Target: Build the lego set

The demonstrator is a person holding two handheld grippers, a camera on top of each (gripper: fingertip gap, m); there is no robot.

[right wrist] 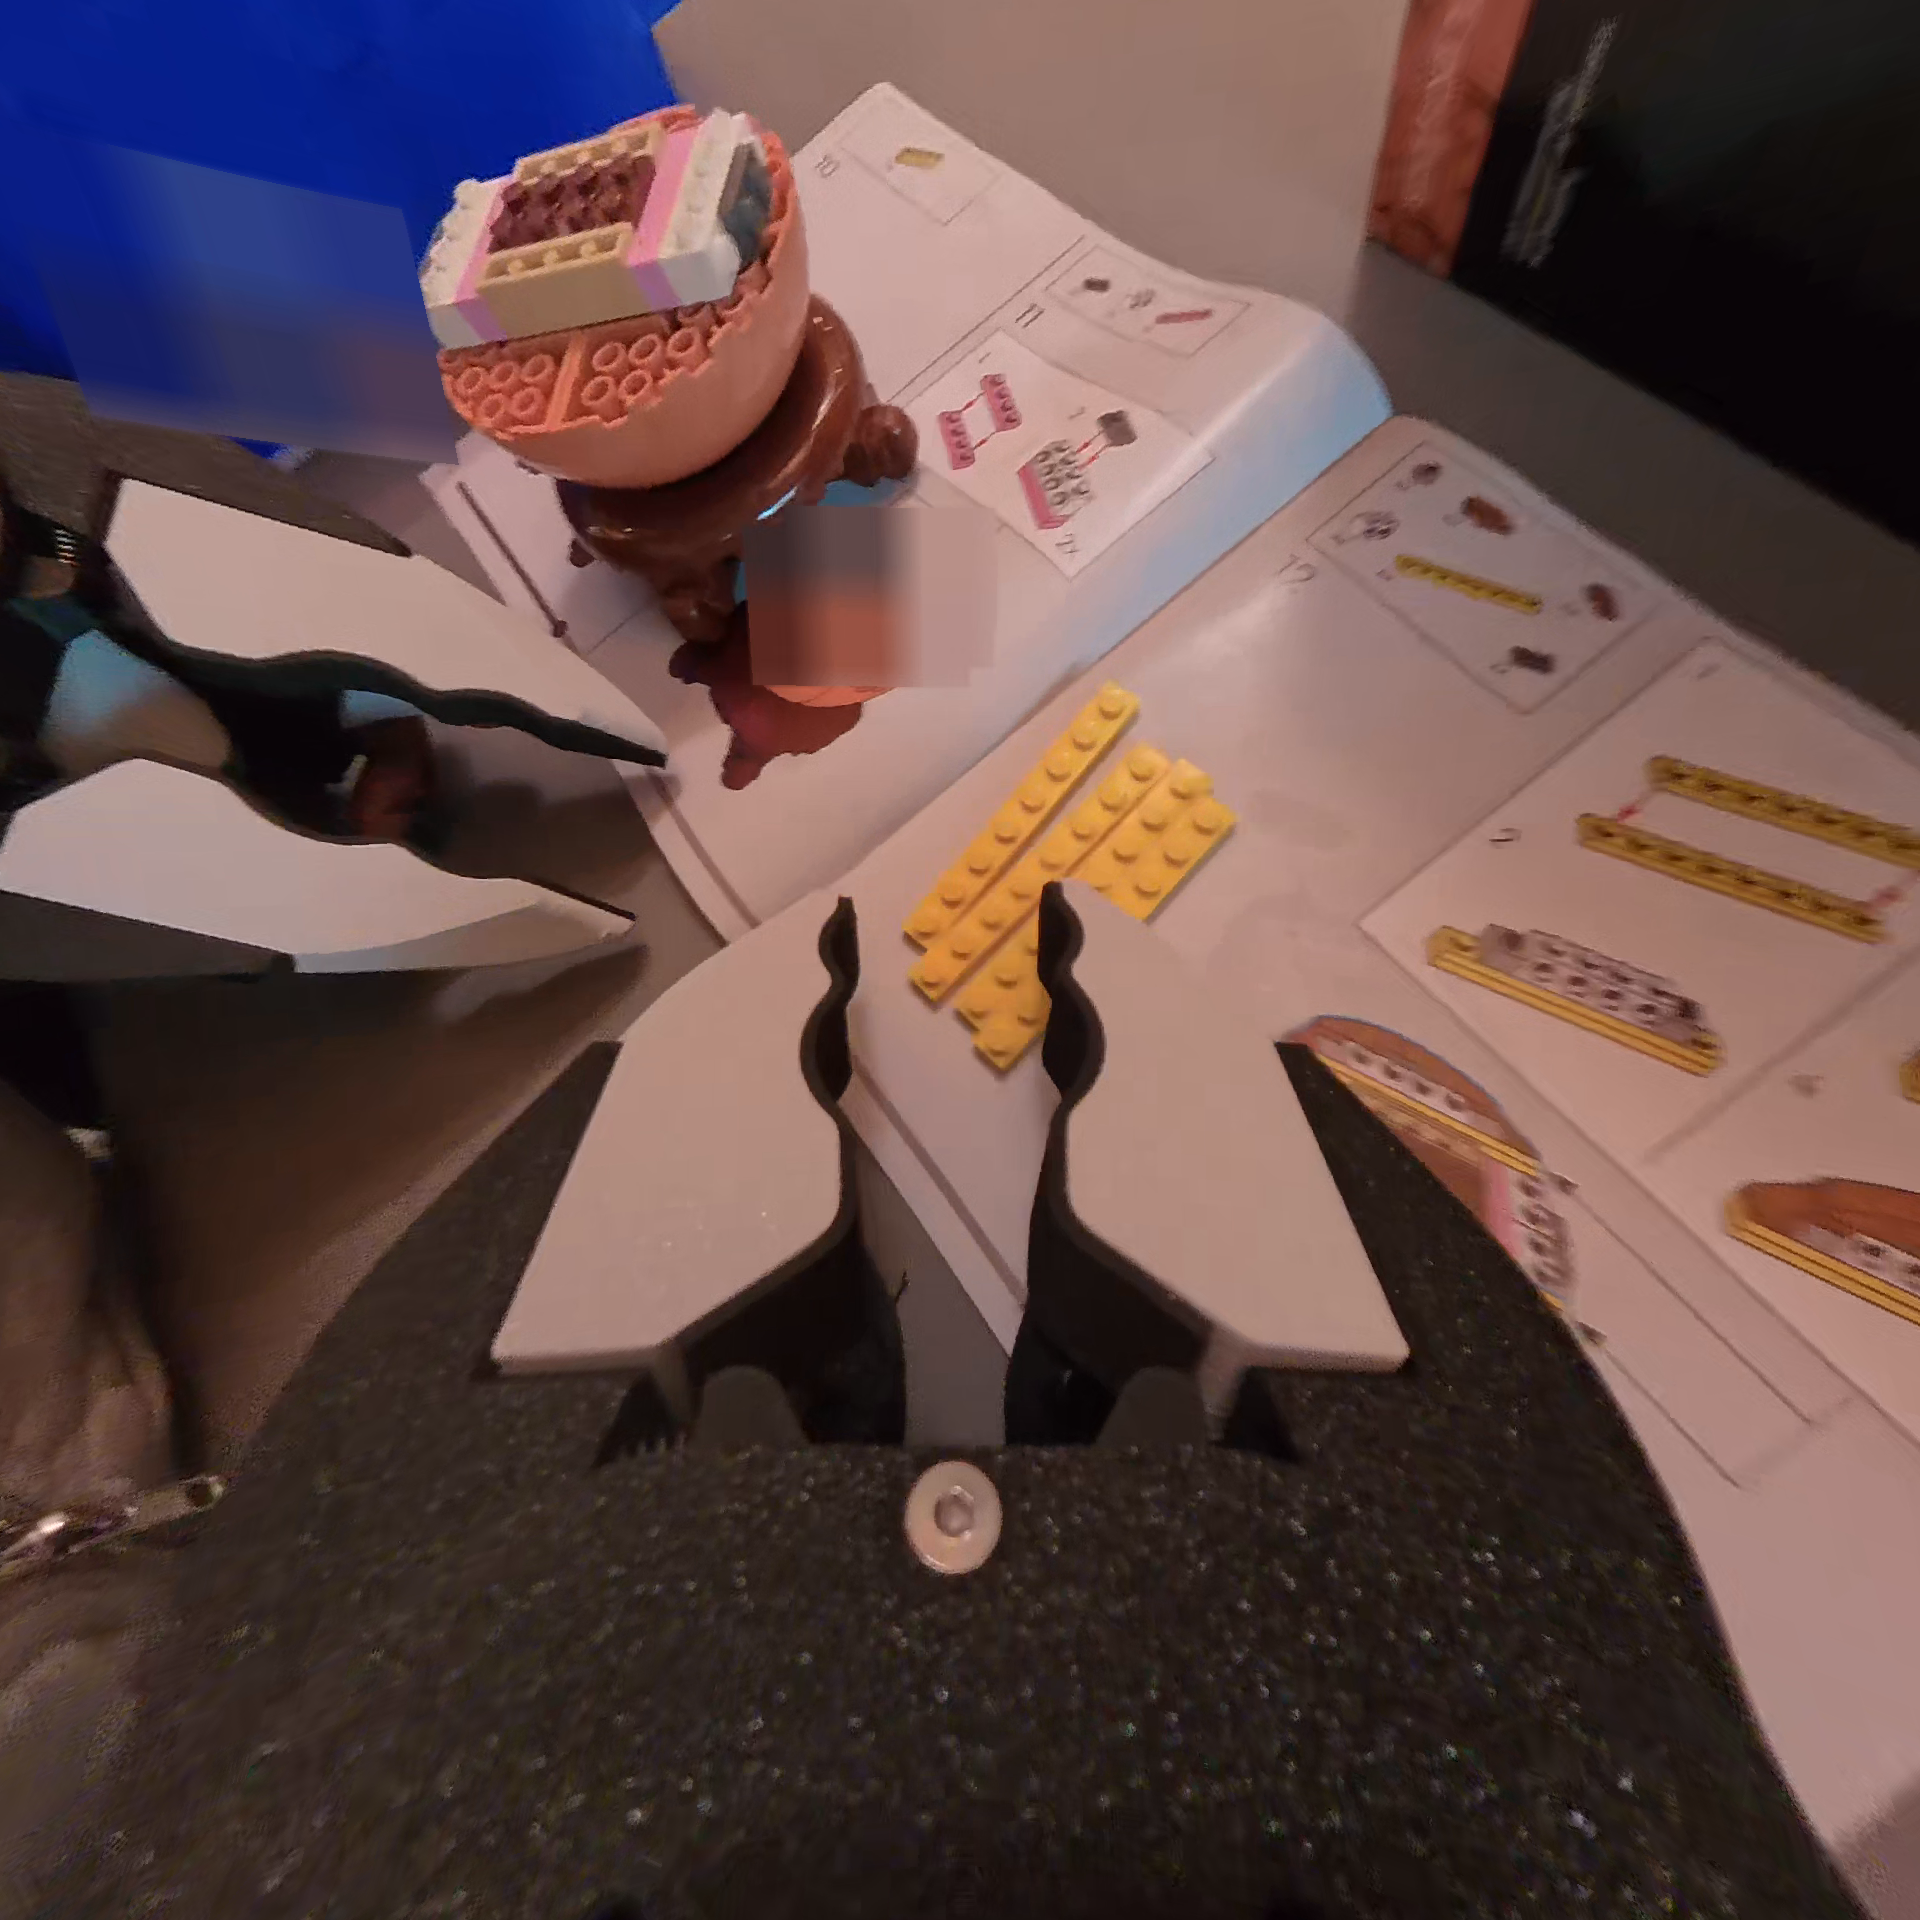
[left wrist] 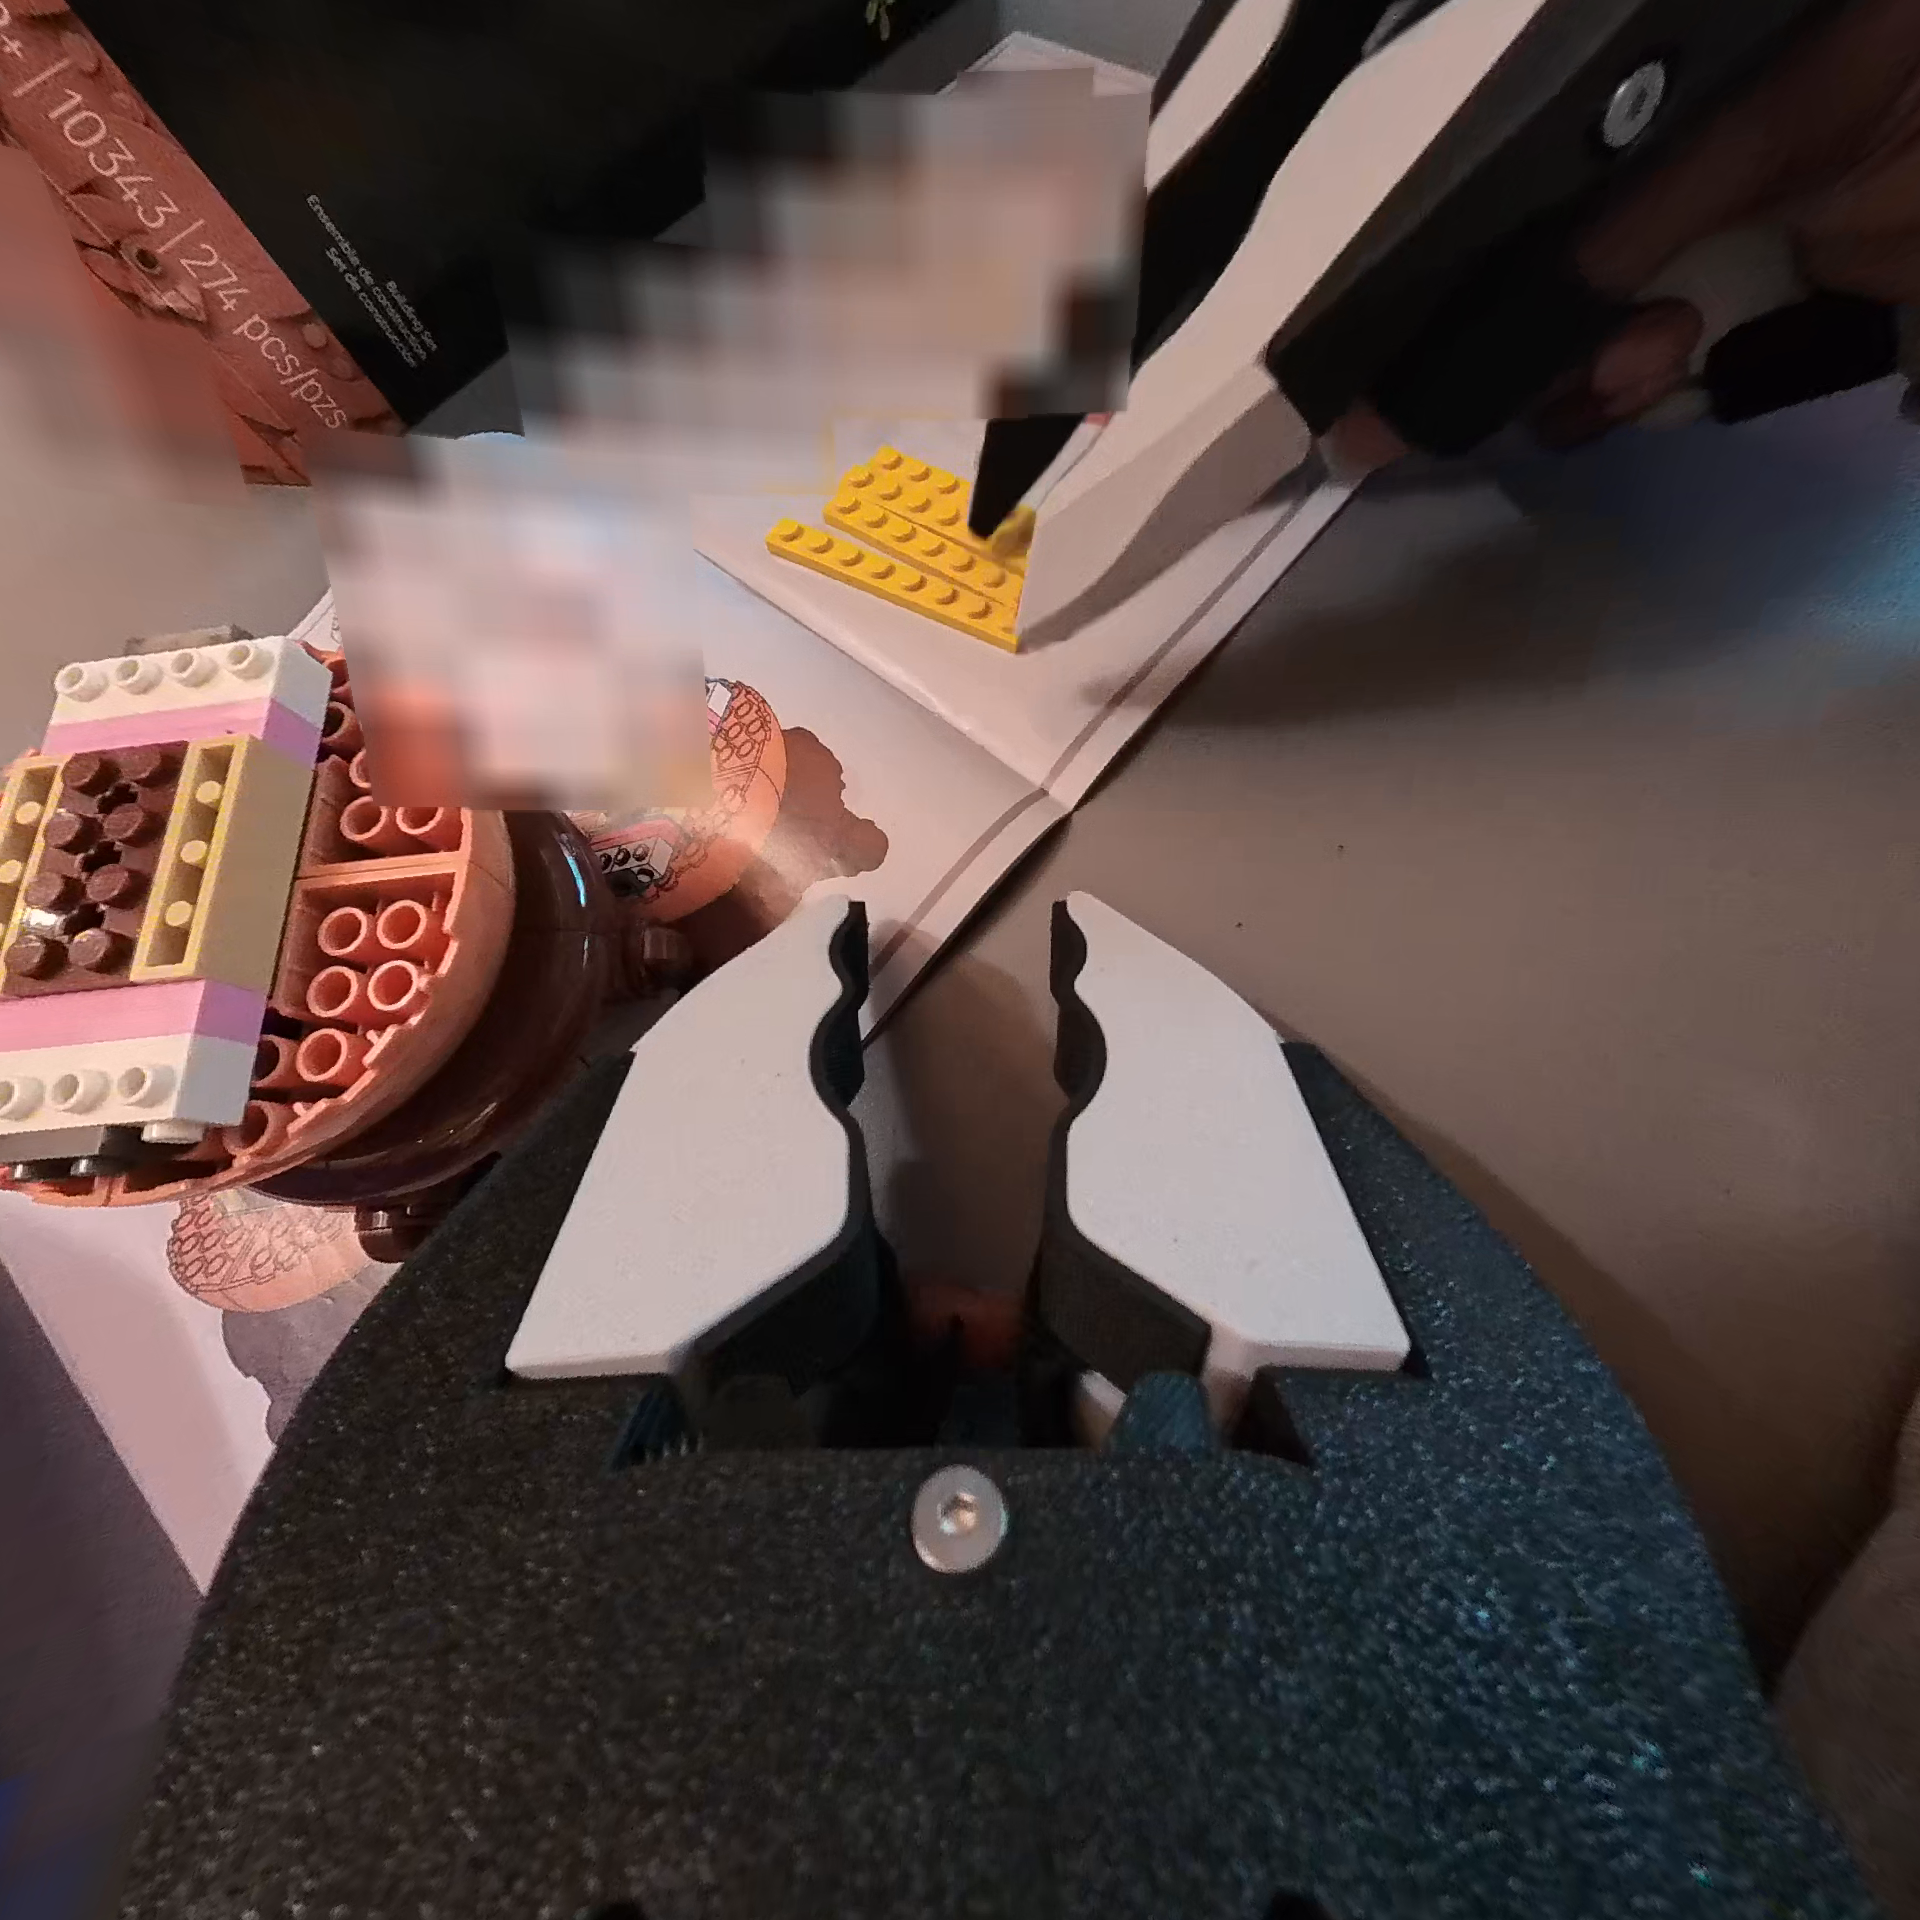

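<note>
1. Instruction booklet (right wrist: 1299, 675): lies open and flat on a grey tabletop (left wrist: 1455, 831), white pages printed with building diagrams. It serves as the landmark for the entries below.
2. Yellow plates (right wrist: 1081, 831): a cluster of flat studded pieces lying side by side on the booklet's page, near its fold; one long narrow strip sits on the outer side and wider plates lie beside it.
3. Partial model (right wrist: 623, 343): a salmon-coloured half-dome resting on a round brown stand, standing on the booklet's far page in the right wrist view. White, pink, tan and dark brown bricks fill its top.
4. Set box (left wrist: 208, 260): stands beyond the booklet's far edge, with black and reddish-brown faces.
5. Right gripper (right wrist: 951, 904): white fingers with black pads, spread apart with nothing between them. In the left wrist view one tip comes down onto the yellow plates at their near end.
6. Left gripper (left wrist: 961, 914): fingers parted and holding nothing, poised over the booklet's edge and the bare tabletop beside it, next to the model.
7. Surroundings: a blue surface (right wrist: 260, 156) fills the background behind the model; its nature cannot be told. The light is dim and warm.
</note>
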